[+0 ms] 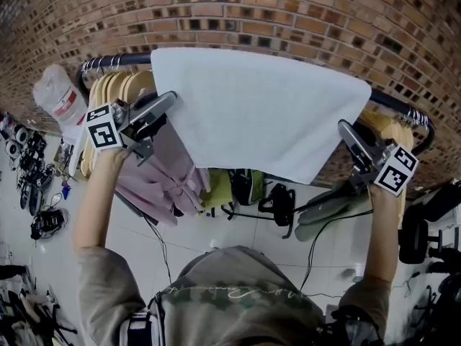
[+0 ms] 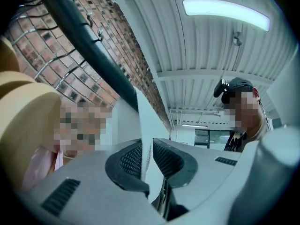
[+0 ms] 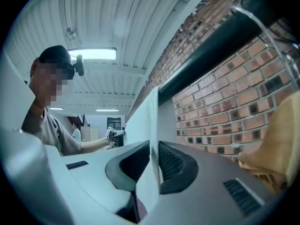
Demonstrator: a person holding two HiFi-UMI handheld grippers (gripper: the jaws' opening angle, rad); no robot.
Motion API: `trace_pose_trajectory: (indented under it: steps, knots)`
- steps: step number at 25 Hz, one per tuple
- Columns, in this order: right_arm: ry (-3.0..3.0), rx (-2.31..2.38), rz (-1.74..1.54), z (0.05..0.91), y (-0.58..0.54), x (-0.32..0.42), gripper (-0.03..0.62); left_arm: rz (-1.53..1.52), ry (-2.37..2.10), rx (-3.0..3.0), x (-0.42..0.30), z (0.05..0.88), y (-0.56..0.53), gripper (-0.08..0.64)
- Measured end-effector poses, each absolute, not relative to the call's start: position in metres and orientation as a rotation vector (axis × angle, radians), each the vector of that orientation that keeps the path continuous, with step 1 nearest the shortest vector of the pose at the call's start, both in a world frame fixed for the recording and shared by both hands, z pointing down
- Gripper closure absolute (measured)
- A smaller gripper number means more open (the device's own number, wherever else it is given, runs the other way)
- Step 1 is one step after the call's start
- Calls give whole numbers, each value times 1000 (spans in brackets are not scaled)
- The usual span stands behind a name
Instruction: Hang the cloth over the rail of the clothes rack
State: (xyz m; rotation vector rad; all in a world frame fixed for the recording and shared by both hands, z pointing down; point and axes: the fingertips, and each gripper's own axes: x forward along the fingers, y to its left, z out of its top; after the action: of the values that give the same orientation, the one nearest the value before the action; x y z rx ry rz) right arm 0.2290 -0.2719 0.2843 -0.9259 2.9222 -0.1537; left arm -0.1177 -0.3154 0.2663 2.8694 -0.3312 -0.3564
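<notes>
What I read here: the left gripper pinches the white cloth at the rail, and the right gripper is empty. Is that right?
Not quite. The right gripper is not empty: the right gripper view shows its fingers shut on the white cloth too. The left gripper does pinch it at the rail.

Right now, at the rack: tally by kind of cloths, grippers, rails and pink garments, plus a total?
white cloth: 1
grippers: 2, left gripper and right gripper, jaws of each shut on the white cloth
rail: 1
pink garment: 1
Total: 5
</notes>
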Motion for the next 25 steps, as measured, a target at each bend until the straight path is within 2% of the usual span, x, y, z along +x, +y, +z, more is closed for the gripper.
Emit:
trace_pose_trajectory:
  steps: [3,4,5,6,9,25]
  knots:
    - [2926,-998,-151,289,-270,234,558,-370,-340,2857,-121,267,-315,485]
    - [2930,-1003,-154,290,-269,233,531,-368,-345,2857,-122,267,-315,484]
    - [2935,-1006,-157,291,-267,233,479,-366,-352,2857,-123,267,-314,448]
    - [2936,-1011,-157,291,-265,232,457,-365,-361,2857,-125,268,-314,420]
    - [2908,-1013,-158,289,-261,236,456,-390,-377,2852,-129,266,-314,348]
    - [2786,-1076,-123,286,-253,247,456,-358,-332,2951,-145,261,-291,348]
